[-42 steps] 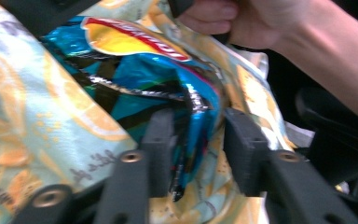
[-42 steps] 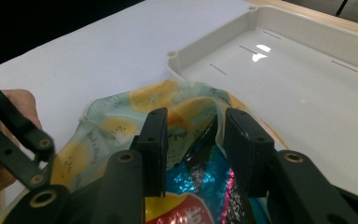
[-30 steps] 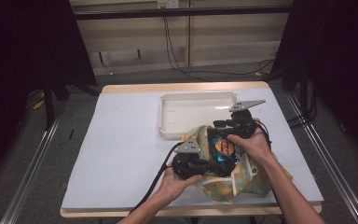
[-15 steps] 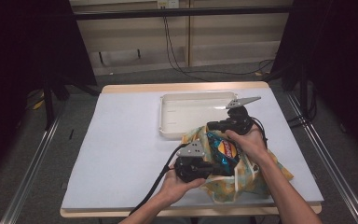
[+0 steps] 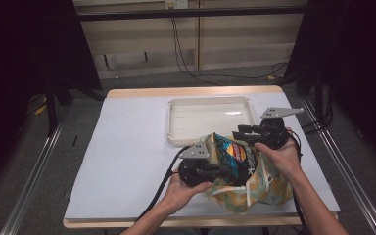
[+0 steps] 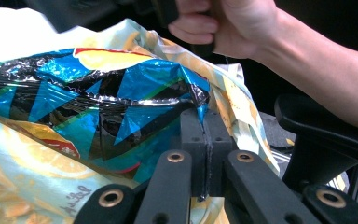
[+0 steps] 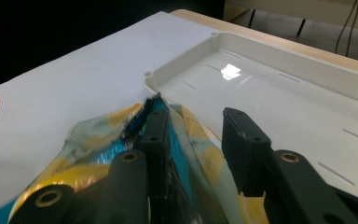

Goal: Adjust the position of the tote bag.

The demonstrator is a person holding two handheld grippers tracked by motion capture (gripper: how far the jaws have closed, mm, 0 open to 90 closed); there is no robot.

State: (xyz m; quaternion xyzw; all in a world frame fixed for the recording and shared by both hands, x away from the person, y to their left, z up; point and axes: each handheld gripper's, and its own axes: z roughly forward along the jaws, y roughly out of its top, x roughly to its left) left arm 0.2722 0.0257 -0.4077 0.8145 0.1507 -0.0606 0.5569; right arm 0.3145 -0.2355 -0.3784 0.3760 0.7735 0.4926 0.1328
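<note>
Lifted away toward the tray [image 5: 176,122], right gripper [image 7: 193,135], jaws just reopened, now apart beside the chip bag [image 5: 232,156]; left gripper [image 6: 204,140] clamped shut on bag's foil edge, inside yellow tote [image 5: 262,188].

The high view is looking down from above; both gripper views, riding close behind their black jaws, are sharing the crinkled blue foil snack bag [image 6: 98,107].

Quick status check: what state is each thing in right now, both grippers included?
Left gripper: shut on the chip bag's edge.
Right gripper: open; jaws just opened, one jaw against the tote bag, nothing pinched.
Chip bag: sealed, crumpled, partly inside the tote bag.
Tote bag: slumped on the table, mouth open.
Tray: empty.
</note>
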